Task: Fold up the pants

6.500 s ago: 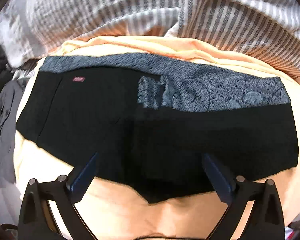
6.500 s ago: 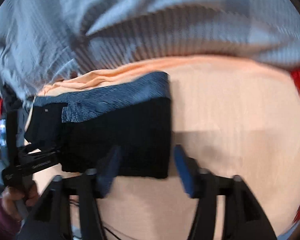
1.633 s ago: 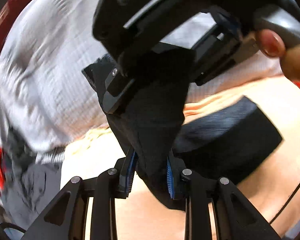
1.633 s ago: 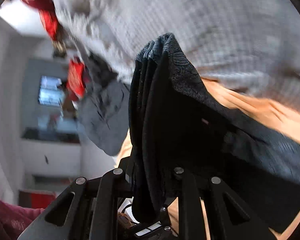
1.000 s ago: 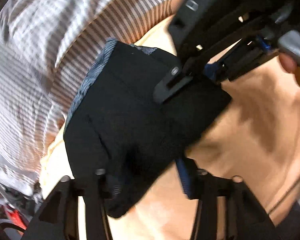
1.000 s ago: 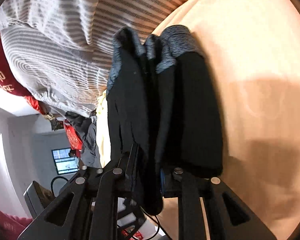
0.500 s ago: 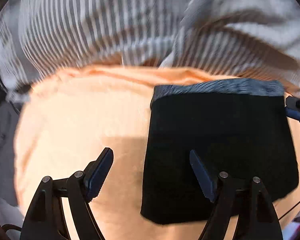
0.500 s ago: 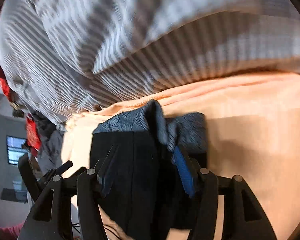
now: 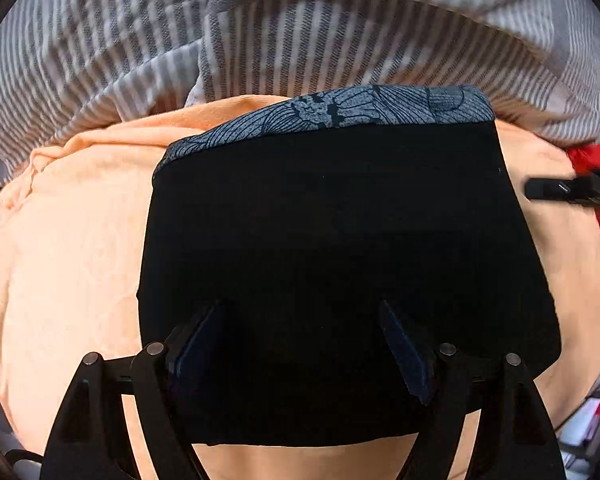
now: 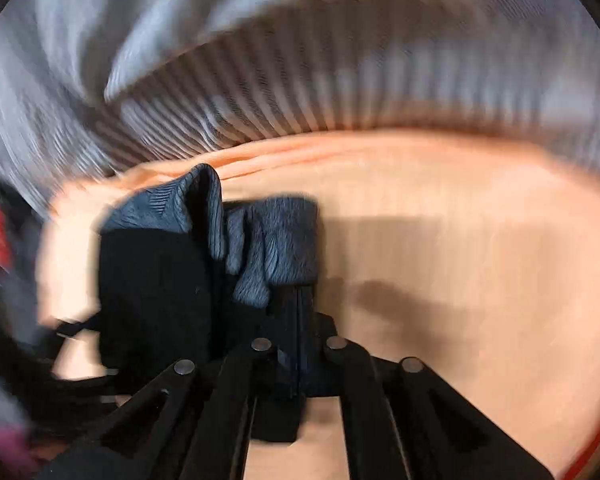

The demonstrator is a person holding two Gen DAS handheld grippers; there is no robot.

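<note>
Now, my left claw (image 9: 300,350): wide, empty, over black folded pants with grey patterned waistband (image 9: 340,220).
My right claw (image 10: 298,354): pinched together, apparently gripping their right edge.
Risk: lifting could unravel layers.

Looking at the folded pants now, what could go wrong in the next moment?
The right gripper is shut beside the stacked layers of the pants; pulling away quickly may drag them open. The left gripper hangs open over the near edge and could snag it. The striped blanket lies close to the grey waistband.

Right wrist view motion-blurred; pants (image 10: 204,280) left edge smeared; striped blanket (image 10: 340,92) indistinct.
</note>
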